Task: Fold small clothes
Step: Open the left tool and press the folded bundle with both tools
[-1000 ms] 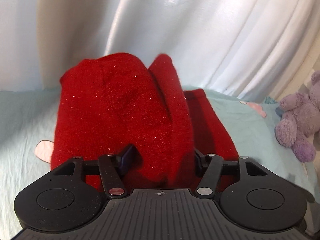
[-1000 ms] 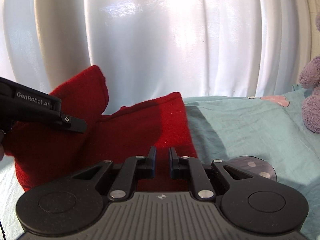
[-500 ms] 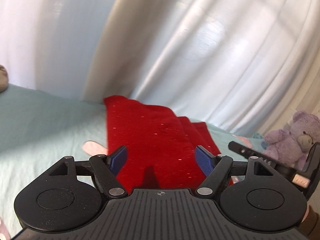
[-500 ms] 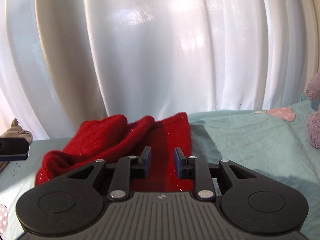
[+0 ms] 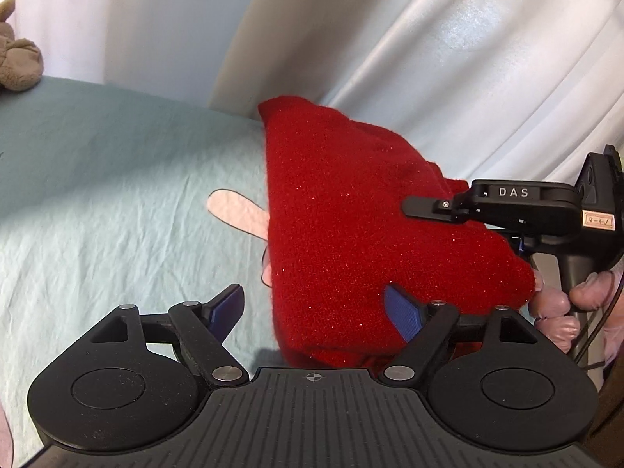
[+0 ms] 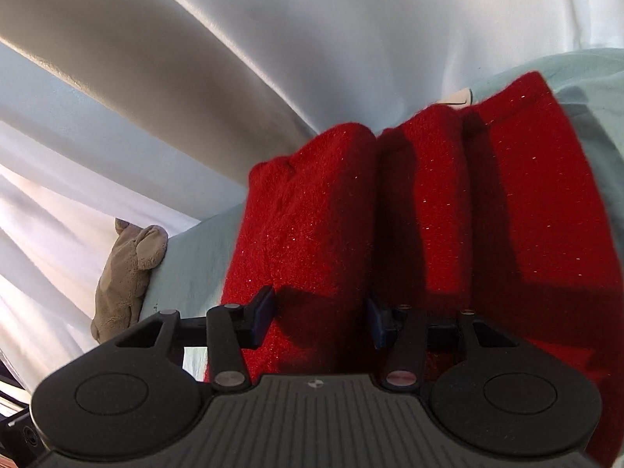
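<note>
A red knitted garment (image 5: 343, 210) lies folded in thick layers on the pale green bed sheet (image 5: 117, 179). My left gripper (image 5: 312, 306) is open; its right finger rests over the garment's near edge, its left finger over bare sheet. My right gripper (image 6: 319, 316) is open, its jaws wide on either side of one thick fold of the garment (image 6: 429, 210). The right gripper also shows at the right of the left wrist view (image 5: 429, 207), lying across the garment's right side.
White curtains (image 5: 429, 39) hang behind the bed. A beige plush toy (image 6: 128, 273) sits at the far left by the curtain, also in the left wrist view (image 5: 17, 62). A pink patch (image 5: 234, 210) on the sheet pokes out beside the garment.
Both grippers have let go and opened. The garment has dropped from a raised bunch into a folded stack. My right gripper has tilted and moved in close over it.
</note>
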Demonstrator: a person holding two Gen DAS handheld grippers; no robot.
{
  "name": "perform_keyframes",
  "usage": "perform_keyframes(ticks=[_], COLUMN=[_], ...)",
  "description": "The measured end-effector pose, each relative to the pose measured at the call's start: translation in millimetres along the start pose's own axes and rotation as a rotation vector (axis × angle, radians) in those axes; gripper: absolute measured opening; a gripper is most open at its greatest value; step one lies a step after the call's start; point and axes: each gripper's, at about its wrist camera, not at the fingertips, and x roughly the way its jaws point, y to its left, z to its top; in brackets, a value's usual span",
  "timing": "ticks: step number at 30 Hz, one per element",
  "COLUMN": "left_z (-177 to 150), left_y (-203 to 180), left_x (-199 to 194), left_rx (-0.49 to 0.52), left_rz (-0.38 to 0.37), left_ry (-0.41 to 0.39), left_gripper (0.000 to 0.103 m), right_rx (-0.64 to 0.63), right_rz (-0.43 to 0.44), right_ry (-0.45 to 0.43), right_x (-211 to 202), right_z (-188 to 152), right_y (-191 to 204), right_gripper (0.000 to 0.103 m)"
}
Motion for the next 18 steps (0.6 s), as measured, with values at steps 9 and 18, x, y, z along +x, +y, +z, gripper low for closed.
perform_keyframes(ticks=[9, 18], left_z=[27.8, 16.0], left_y=[-15.3, -27.8], left_x=[-1.0, 46.5], left_rx=[0.038, 0.046], left_rz=[0.038, -0.009], left_ry=[-0.070, 0.015], left_gripper=[0.084, 0.091], right_rx=[-0.127, -0.114], right_rz=[-0.095, -0.174], right_ry=[-0.206, -0.188], right_x=[-42.5, -41.6], right_z=[-21.5, -29.9], right_y=[7.3, -32.7], right_gripper=[0.021, 0.026])
